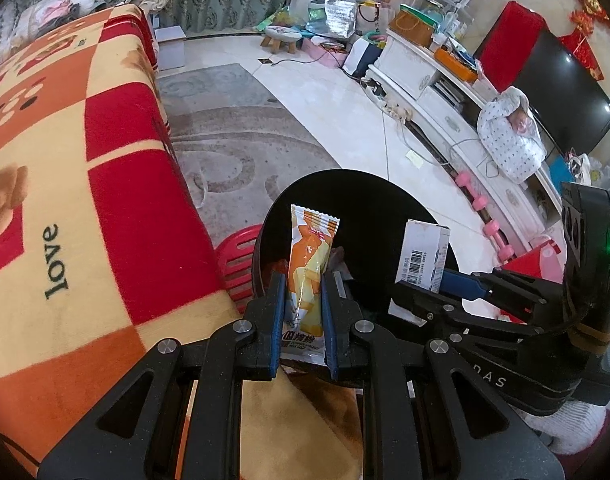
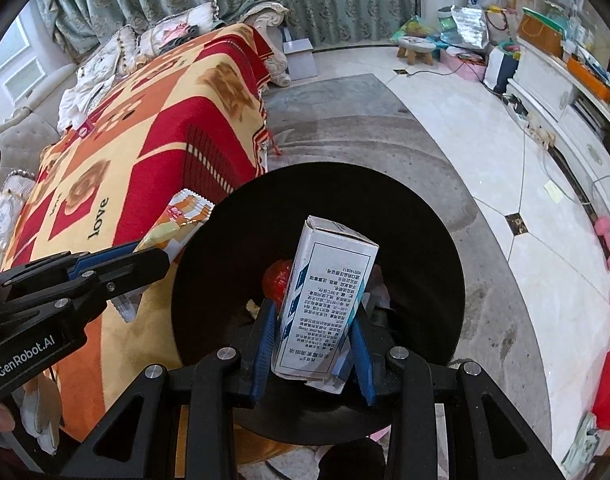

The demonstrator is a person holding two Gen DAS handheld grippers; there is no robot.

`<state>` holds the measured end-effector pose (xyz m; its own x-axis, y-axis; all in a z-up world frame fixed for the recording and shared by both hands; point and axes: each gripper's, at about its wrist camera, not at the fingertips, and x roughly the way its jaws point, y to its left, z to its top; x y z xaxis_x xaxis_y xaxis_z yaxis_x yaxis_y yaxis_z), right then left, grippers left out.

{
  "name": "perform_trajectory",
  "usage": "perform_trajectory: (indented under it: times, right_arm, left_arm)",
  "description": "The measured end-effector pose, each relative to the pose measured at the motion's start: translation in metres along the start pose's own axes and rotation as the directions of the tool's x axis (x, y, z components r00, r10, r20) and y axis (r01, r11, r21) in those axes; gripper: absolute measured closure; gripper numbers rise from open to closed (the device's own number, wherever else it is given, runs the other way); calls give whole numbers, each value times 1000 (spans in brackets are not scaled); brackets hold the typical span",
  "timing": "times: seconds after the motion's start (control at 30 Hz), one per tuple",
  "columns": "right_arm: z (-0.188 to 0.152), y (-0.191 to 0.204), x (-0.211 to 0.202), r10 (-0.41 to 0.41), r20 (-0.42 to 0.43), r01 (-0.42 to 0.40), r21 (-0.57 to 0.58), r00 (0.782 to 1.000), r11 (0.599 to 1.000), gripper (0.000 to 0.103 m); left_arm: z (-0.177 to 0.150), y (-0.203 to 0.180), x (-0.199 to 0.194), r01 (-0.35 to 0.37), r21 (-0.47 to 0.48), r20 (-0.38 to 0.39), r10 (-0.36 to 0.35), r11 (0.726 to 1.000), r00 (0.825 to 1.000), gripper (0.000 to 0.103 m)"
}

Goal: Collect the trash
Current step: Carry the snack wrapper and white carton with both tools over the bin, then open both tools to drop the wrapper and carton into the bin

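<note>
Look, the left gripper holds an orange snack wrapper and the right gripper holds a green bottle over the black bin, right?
Not quite. The right gripper holds a small white printed carton, not a green bottle; the right wrist view shows it. The rest is right: the left gripper holds the orange snack wrapper, both over the black bin.

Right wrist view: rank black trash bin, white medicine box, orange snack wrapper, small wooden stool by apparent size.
1. black trash bin
2. white medicine box, though it is nearest the lens, so its size is inflated
3. orange snack wrapper, partly hidden by the left claw
4. small wooden stool, far off
</note>
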<state>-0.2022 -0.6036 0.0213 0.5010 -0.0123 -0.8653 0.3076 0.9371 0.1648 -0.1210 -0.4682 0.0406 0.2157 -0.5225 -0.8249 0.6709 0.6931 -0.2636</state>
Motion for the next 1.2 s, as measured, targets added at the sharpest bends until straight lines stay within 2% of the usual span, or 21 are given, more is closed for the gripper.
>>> perform_trajectory:
  times: [0.43, 0.5, 0.53, 0.63, 0.7, 0.93, 1.2]
  right_arm:
    - [0, -6, 0, -10, 4, 10, 22, 1000, 1000, 69]
    - [-1, -10, -2, -17, 6, 17, 39, 1000, 999, 61]
    - [-1, -11, -2, -17, 8, 17, 46, 1000, 999, 59]
    - [-3, -13, -6, -14, 16, 13, 58, 1000, 998, 57]
    - [-5, -12, -9, -17, 24, 16, 58, 1000, 998, 55]
    - [-11, -2, -23, -14, 87, 9, 65, 996, 998, 50]
    - [-15, 19, -44, -30, 165, 22, 50, 986, 998, 50]
  left_arm:
    - [3, -11, 4, 27, 5, 6, -27, 1000, 1000, 87]
    - [3, -14, 3, 40, 12, 9, -40, 999, 999, 86]
    - [3, -15, 3, 44, 15, 11, -44, 999, 999, 82]
    - [3, -15, -1, 68, 9, 28, -68, 998, 997, 55]
    - [2, -13, -5, 76, -4, 40, -76, 997, 996, 53]
    - [-7, -11, -31, -9, 14, 101, 7, 1000, 995, 53]
    - [-19, -1, -65, -78, -5, 198, 77, 997, 977, 53]
